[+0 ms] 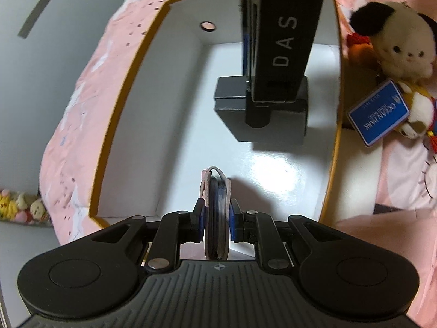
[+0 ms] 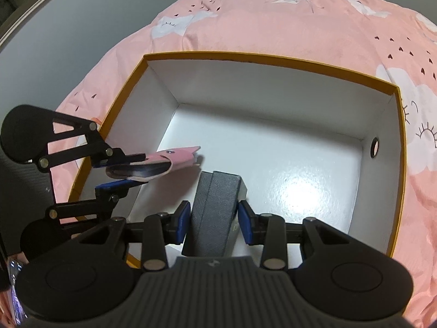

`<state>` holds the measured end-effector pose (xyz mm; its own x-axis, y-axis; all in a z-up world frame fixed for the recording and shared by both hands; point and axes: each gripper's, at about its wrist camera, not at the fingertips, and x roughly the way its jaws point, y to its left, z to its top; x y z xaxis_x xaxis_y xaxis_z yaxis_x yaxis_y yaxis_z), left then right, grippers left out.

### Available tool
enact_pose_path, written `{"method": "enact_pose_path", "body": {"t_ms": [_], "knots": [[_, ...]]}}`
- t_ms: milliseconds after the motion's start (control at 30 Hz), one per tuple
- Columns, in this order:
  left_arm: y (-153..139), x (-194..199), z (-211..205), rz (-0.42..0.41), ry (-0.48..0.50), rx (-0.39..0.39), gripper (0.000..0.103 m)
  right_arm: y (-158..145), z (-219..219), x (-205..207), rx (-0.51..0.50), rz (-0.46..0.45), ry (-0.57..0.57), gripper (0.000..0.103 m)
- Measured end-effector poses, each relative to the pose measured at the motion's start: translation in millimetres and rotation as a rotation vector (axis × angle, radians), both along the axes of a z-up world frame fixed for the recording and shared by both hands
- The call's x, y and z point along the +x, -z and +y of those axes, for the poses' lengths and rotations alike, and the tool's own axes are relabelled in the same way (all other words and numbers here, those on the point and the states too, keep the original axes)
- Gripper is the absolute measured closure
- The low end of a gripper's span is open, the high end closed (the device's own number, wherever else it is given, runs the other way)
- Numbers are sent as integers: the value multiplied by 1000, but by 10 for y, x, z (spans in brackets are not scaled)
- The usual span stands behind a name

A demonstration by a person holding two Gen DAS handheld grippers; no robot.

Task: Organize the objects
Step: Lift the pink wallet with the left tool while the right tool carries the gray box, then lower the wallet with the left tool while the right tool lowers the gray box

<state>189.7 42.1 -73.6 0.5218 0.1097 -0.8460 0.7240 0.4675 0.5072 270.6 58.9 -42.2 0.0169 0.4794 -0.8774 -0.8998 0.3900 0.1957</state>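
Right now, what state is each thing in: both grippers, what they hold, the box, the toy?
Left gripper: shut on the pink pouch.
Pink pouch: held above the box floor.
Right gripper: shut on the grey case.
Grey case: held inside the box, low over the floor.
Box: open, no lid on.
Plush toy: lying on the bedsheet outside the box.

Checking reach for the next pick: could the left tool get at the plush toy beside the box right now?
Probably not: the left tool is shut on a pink card holder, and the box wall stands between it and the plush toy.
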Motion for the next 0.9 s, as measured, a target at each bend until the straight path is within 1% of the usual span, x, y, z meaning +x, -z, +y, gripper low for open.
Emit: {"method": "enact_pose_path", "body": {"t_ms": [100,133,267,333,367,400,433,467,567,667,833,900], "knots": [[-10,13,18,40,11,-17,82,1,67,-9,-9,-16,-32,63],[-20,26,29,65,9,-27,82,0,91,-20,-11,-28,-51,62],[-50,157,87,143,-28,-76,77,6,193,-71,-40,-88,-152,62],[-50,232,128,175,-41,-96,75,16,244,-65,-59,-106,-182,62],[-61,268,145,193,-47,-114,65,24,275,-53,-67,-111,-190,62],[-76,296,169,229,-63,-149,58,27,291,-37,-73,-113,-192,62],[-86,327,195,254,-78,-177,47,30,313,-12,-77,-113,-187,62],[-96,344,209,266,-89,-195,41,31,319,8,-79,-111,-180,62],[-92,374,267,267,-126,-223,40,26,338,57,-73,-93,-150,62],[-84,383,276,282,-158,-266,40,52,378,82,-67,-49,-126,62],[-50,350,337,259,-175,-265,40,145,436,51,-74,31,-100,63],[-76,401,359,256,-184,-260,40,183,459,34,-80,47,-81,63]]}}
